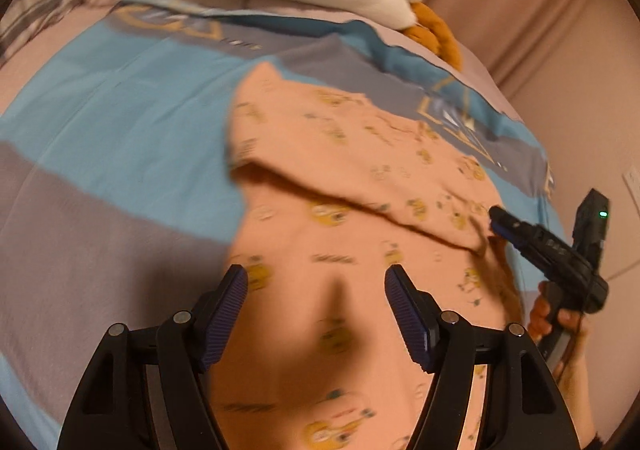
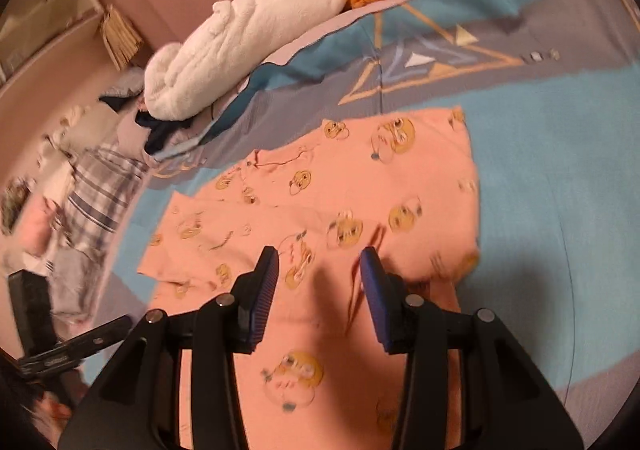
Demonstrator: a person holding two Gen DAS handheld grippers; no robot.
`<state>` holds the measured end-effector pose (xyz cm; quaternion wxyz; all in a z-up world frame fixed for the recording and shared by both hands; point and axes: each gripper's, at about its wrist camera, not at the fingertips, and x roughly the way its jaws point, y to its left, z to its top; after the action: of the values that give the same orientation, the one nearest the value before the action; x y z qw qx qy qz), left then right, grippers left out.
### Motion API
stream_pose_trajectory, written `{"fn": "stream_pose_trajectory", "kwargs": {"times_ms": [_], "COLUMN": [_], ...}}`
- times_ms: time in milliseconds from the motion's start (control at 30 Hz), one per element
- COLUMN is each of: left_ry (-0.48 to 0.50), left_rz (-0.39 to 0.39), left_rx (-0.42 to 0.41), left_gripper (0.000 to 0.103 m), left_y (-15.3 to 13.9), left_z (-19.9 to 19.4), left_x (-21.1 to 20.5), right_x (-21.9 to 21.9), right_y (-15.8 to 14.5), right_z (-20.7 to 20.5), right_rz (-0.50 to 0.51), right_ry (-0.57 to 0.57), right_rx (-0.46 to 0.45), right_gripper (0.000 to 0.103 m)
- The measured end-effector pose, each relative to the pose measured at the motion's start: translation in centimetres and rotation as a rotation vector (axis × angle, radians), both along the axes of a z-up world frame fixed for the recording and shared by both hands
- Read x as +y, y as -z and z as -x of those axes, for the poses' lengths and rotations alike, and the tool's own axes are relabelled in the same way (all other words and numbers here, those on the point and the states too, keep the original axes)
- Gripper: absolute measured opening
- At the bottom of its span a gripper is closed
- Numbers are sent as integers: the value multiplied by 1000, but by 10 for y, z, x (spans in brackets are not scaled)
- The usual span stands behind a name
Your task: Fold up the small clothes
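Pink cotton garment with yellow cartoon prints (image 1: 360,178) spread partly folded on blue-and-grey bedspread (image 1: 120,110), left gripper (image 1: 316,282) released above it, right gripper (image 2: 320,262) likewise released, nothing grasped.

A blue-grey bedspread (image 2: 560,178) carries a pink printed garment (image 2: 340,210) and a white plush toy (image 2: 224,58).
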<state>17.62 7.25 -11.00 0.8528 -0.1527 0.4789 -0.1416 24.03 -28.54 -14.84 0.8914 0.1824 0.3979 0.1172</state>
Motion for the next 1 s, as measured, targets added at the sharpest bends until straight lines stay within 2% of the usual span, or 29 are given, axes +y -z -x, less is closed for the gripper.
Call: {"fn": "stream_pose_trajectory", "kwargs": {"times_ms": [67, 200, 267, 300, 367, 500, 633, 733, 800, 867, 933, 1000], "left_ry": [-21, -41, -45, -45, -46, -44, -47, -46, -42, -29, -16, 4], "left_rz": [17, 44, 58, 64, 72, 56, 40, 42, 44, 37, 21, -4], "left_rx": [6, 15, 13, 14, 17, 15, 9, 13, 15, 12, 12, 5], "left_gripper": [70, 70, 70, 70, 70, 70, 70, 70, 70, 70, 70, 70], "left_y": [4, 9, 10, 11, 12, 13, 14, 16, 16, 14, 12, 7], "left_z": [0, 0, 2, 3, 1, -1, -5, -8, -11, -16, -19, -26], "left_x": [10, 21, 26, 28, 29, 31, 31, 30, 28, 23, 18, 10], "right_x": [2, 4, 6, 9, 18, 28, 9, -9, -18, -30, -35, -46], "right_y": [7, 24, 23, 20, 14, -19, -76, -94, -86, -59, -36, -11], "right_z": [-10, -26, -29, -30, -32, -32, -27, -24, -30, -42, -49, -57], "right_rz": [51, 40, 49, 55, 88, 115, 58, 45, 71, 115, 204, 180], "right_ry": [18, 3, 6, -9, -33, -48, -26, 2, 35, 65, 106, 124], "right_rx": [51, 126, 119, 114, 100, 20, -117, -160, -118, -31, 31, 120], "right_gripper": [43, 41, 21, 8, 7, 7, 7, 7, 7, 7, 11, 11]}}
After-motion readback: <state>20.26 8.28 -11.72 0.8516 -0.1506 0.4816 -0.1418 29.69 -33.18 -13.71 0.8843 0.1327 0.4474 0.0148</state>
